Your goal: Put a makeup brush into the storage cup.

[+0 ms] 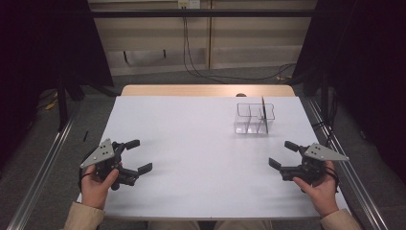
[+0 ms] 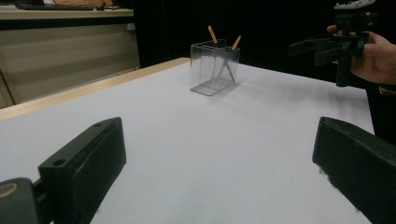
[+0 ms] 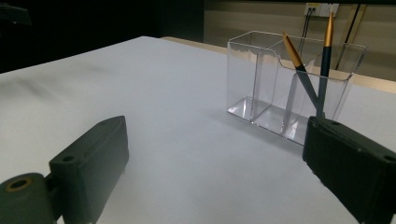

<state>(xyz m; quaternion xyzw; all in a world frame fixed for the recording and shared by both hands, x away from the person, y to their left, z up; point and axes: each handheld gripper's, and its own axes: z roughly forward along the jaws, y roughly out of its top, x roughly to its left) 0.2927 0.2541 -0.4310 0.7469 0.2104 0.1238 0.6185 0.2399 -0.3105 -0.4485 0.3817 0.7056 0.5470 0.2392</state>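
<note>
A clear plastic organiser point(image 1: 254, 118) point(image 2: 214, 68) point(image 3: 285, 87) with compartments stands on the white table point(image 1: 201, 158) at the back right. Two dark pens with golden tops point(image 3: 322, 60) point(image 2: 223, 56) lean in one of its end compartments. My left gripper point(image 1: 138, 156) point(image 2: 219, 177) is held at the front left, open, nothing between its jaws. At the front right my right gripper point(image 1: 282, 154) point(image 3: 215, 172) is open and empty too, and it appears far off in the left gripper view point(image 2: 310, 49). Both are well short of the organiser.
The white sheet lies on a wooden tabletop point(image 1: 206, 90) whose far edge shows. Metal rails point(image 1: 43, 167) run along both sides. Cables point(image 1: 230, 74) trail on the floor behind the table.
</note>
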